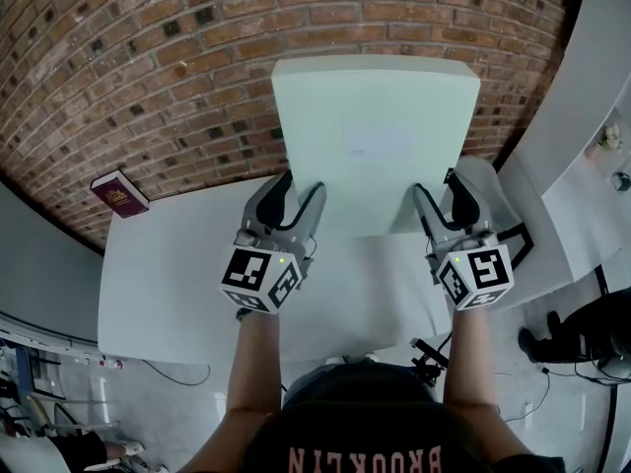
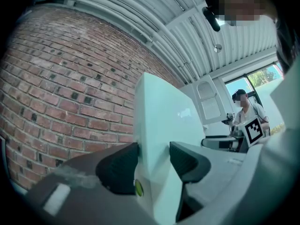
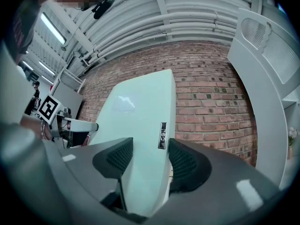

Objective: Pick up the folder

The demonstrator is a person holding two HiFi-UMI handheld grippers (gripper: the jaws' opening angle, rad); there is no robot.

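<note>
**Folder gripped at both near corners, lift in hand**

Folder [image 1: 375,136], a thick pale-green one, is pinched along its near edge by both tools. The left hand-held gripper [image 1: 299,193] clamps the near left corner and the right hand-held gripper [image 1: 442,195] the near right corner. In the left gripper view the dark pads [image 2: 119,165] sit against either face of the folder [image 2: 164,121]. In the right gripper view the jaws likewise close on its edge, just below a small dark label [image 3: 162,135].

The folder's far end juts past the white surface [image 1: 168,294] in front of the brick wall. Both gripper views show it against wall and ceiling, so it looks raised off the surface rather than lying flat. A red book [image 1: 119,194] lies at the far left corner, well apart.

The step in hand appears to be the lift itself, close to done. The next move calls for an even two-sided grip and both hands rising together, so the folder neither twists nor slips from the pads.
</note>
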